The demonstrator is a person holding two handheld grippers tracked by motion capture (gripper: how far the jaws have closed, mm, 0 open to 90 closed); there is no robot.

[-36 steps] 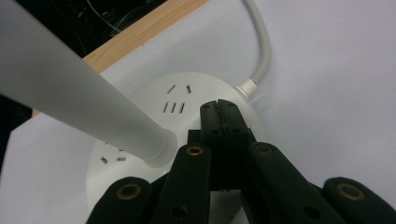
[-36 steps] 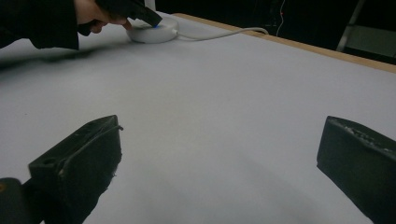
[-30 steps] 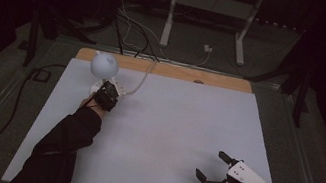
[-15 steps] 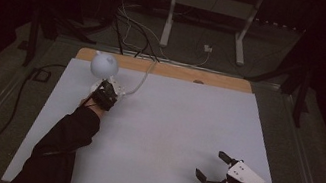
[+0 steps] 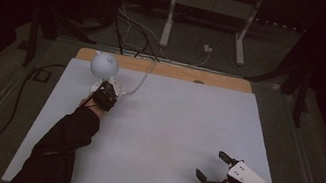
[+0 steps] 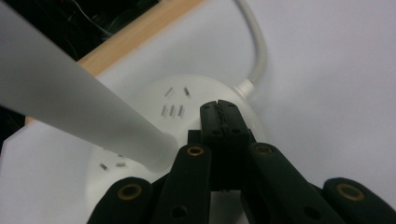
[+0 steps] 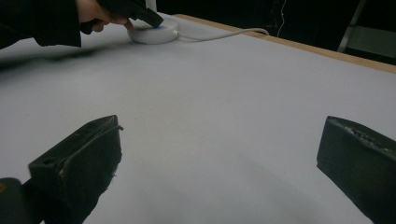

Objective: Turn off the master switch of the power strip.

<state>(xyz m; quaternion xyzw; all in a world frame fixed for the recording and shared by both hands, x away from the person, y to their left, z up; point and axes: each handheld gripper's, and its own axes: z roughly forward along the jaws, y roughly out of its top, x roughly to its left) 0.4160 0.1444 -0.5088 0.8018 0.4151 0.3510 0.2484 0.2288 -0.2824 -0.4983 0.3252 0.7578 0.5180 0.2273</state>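
Your left gripper (image 6: 219,109), jaws pressed together, tip on lamp base (image 6: 140,135) | right gripper (image 5: 218,170) wide, lower right | contact spot hidden.

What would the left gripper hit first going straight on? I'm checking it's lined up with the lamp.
The left gripper, jaws shut, points at the white round lamp base; contact can't be confirmed.

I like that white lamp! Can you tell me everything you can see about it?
The lamp stands near the table's far left corner. It has a round frosted white shade, a smooth white stem and a round white base with small grey markings. A white cord leaves the base. The left gripper, jaws shut, presses its tip on the base.
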